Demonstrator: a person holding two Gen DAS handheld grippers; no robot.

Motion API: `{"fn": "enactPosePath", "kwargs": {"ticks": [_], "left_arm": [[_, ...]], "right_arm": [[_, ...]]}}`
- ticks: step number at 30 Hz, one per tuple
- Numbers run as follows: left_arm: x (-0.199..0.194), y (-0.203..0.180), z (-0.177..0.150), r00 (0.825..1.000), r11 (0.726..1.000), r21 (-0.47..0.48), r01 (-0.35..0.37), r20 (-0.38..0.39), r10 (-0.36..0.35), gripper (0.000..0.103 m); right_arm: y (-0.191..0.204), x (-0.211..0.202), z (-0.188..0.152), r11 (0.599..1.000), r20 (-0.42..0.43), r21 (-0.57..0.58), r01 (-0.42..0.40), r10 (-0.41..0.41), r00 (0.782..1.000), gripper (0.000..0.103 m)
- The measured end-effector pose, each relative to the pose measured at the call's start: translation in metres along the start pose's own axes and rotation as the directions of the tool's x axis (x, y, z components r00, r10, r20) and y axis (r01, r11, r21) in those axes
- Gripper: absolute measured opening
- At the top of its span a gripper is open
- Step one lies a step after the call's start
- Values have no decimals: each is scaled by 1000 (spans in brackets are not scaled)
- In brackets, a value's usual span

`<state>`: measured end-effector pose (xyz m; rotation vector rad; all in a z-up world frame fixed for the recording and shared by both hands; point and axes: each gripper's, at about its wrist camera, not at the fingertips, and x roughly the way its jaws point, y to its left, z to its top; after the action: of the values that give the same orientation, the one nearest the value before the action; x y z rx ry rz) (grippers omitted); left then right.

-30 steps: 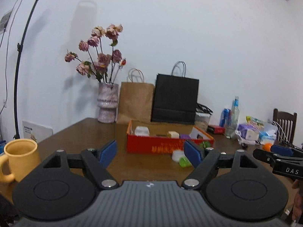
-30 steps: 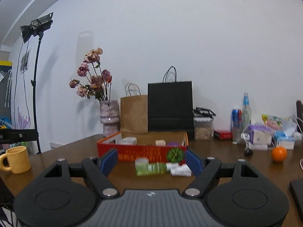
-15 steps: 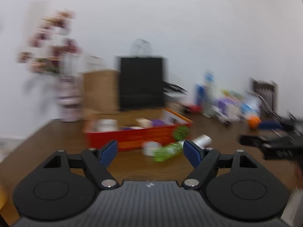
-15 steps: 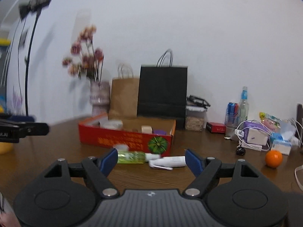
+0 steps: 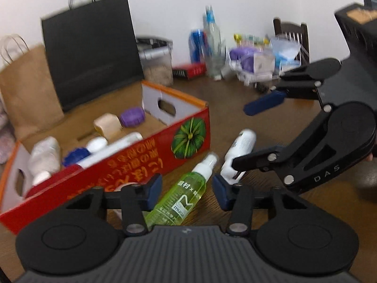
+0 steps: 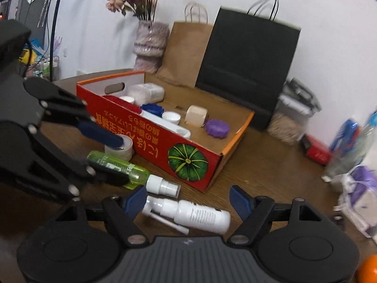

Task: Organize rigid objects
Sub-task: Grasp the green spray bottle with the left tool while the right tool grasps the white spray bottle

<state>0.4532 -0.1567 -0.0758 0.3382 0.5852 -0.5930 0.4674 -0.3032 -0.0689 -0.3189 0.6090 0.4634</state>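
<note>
The red box (image 6: pixel 150 139) looked like printed cardboard, its inside plain brown. Just beside it on the dark wood-grained table (image 6: pixel 259 165) lay a clear green plastic spray bottle (image 5: pixel 181 198) and a glossy white plastic bottle (image 6: pixel 200 214). Behind the box stood matt paper bags (image 6: pixel 245 54).

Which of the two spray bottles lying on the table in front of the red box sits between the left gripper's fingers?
The green spray bottle: it lies between the closing left gripper pads, while the white spray bottle lies under the right gripper.
</note>
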Motion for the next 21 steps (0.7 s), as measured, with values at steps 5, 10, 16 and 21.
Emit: {"fn": "enactPosePath", "kwargs": {"ticks": [5,10,16,21], "left_arm": [[11,1,-9,1000,1000,7,4,-24,-3,47],[-4,4,-15,996,992,-104,68,-55,-74,46],[20,0,-6,992,982,-187,12,-121,-36,48],[17,-4,-11,995,978,-207,-36,-94,17,32]], "right_arm": [[-9,19,-9,995,-86,99,9,-1,996,71],[-11,2,-31,976,-123,218,14,13,992,71],[-12,-1,-29,966,-96,252,52,-29,995,50],[-17,8,-23,965,-108,257,42,-15,994,28]]}}
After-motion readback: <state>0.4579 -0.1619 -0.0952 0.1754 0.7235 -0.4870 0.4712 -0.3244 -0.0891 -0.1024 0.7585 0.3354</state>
